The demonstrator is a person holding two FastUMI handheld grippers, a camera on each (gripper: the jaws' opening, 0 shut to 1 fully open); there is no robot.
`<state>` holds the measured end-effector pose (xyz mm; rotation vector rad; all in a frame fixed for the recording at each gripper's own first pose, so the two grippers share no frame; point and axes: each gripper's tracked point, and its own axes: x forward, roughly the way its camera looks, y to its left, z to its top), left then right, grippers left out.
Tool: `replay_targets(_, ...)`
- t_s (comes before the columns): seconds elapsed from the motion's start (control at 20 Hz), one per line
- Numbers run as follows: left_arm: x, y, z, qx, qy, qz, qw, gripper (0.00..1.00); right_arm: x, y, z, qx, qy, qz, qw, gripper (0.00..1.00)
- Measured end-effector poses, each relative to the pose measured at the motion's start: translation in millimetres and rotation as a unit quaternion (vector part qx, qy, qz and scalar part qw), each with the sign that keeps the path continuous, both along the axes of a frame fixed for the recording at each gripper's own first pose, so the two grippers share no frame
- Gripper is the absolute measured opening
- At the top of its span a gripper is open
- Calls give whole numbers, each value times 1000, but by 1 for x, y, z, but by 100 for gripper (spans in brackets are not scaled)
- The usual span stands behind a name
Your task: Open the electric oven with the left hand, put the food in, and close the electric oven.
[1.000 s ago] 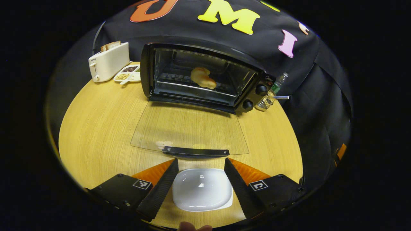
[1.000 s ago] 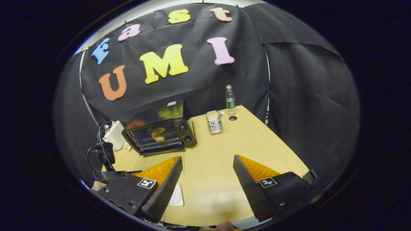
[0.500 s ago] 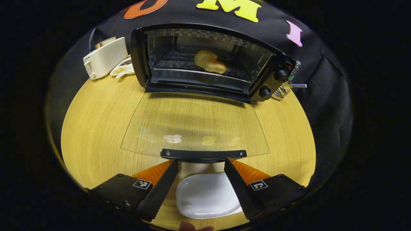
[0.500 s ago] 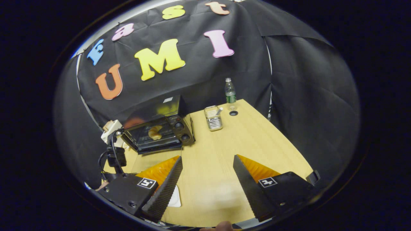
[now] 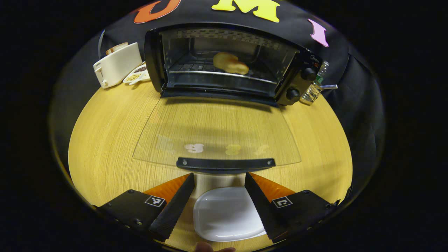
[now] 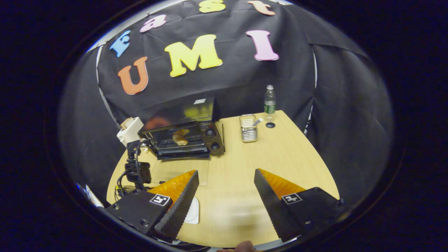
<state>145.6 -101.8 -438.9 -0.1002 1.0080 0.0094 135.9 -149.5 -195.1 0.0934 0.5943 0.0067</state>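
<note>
Clear glass forms the oven door [image 5: 217, 131], which lies folded flat toward the near side of the wooden table [image 5: 105, 140], its dark handle [image 5: 225, 163] along the near edge. Behind it stands the oven [image 5: 227, 64], cavity open. The food [image 5: 231, 63], a pale golden pastry, rests on the wire rack [image 5: 224, 74] inside, toward the middle. The left gripper [image 5: 218, 178] hovers just short of the handle with its fingers spread and nothing between them; an empty white plate [image 5: 227, 218] lies on the table below it. In the right gripper view, the right gripper [image 6: 226, 175] is held well back over bare table to the right, also spread and empty, with the oven [image 6: 183, 134] far to the left.

Judged stage: food loaded, door not yet closed. To close it well, the left gripper should probably catch the handle near its centre, from below or with both fingers across the bar, then swing it up and away along the hinge arc rather than pushing straight forward. A centred hold keeps the glass from twisting; slowing near the top avoids a slam that could jolt the pastry or shift the oven toward the toaster [image 5: 117, 64] at far left.
</note>
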Motion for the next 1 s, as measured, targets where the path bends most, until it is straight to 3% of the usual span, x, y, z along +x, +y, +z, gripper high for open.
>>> replay_targets(0.25,6,-1,3,-8,-20,16,1000,95,0,40,14,-14,-6,60,998,100)
replay_targets(0.4,20,0,27,9,-74,10,997,95,3,56,18,-24,-11,87,996,100)
replay_targets(0.45,21,2,36,3,-80,17,997,90,3,61,18,-25,-12,96,995,100)
replay_targets(0.5,23,0,43,-9,-86,27,996,95,3,65,18,-24,-13,103,994,100)
replay_targets(0.7,41,-1,96,-30,-145,37,988,96,7,76,18,-17,-12,116,993,100)
replay_targets(0.75,52,0,110,-24,-165,35,985,86,8,77,19,-16,-14,119,993,100)
replay_targets(0.8,63,-1,122,-21,-184,29,982,96,10,77,20,-15,-18,119,993,100)
replay_targets(1.0,103,1,155,2,-224,13,974,98,9,68,32,2,-33,100,994,100)
